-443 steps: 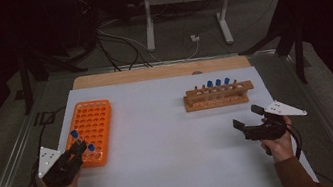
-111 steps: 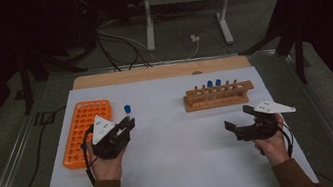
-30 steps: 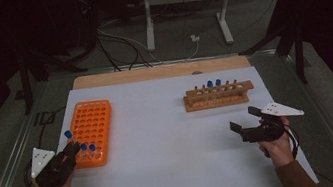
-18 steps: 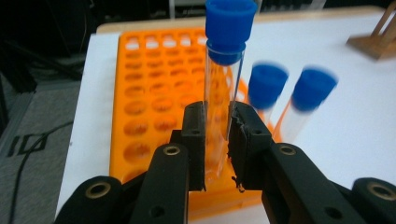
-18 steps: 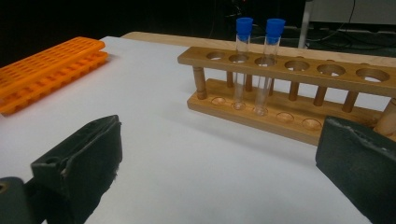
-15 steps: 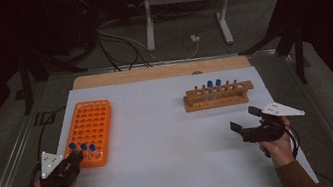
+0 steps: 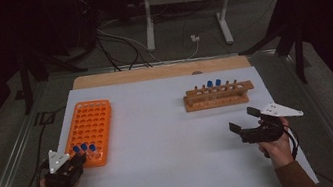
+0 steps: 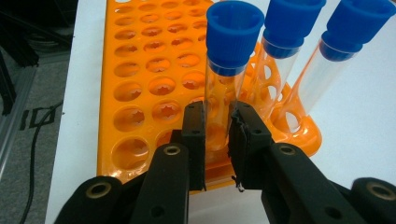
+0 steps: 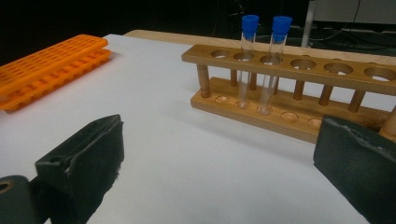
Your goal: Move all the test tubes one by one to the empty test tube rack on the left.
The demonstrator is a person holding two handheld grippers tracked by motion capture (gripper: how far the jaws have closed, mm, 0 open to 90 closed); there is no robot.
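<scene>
At the near end of the orange rack (image 7: 90,132), a blue-capped tube (image 8: 227,79) is clamped low on its glass by the left gripper (image 8: 216,135), its long axis upright in its hole (two more tubes stand just beside it). The right gripper (image 7: 246,122), jaws wide and empty, is held far off, nearer the wooden rack (image 7: 219,96). The tube's base is hidden behind the jaws.

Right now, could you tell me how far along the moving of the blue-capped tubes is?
Two clear blue-capped tubes already stand in the orange plastic rack. The left gripper is shut on a third tube seated there. Two tubes wait in the wooden rack; the right gripper is open.
</scene>
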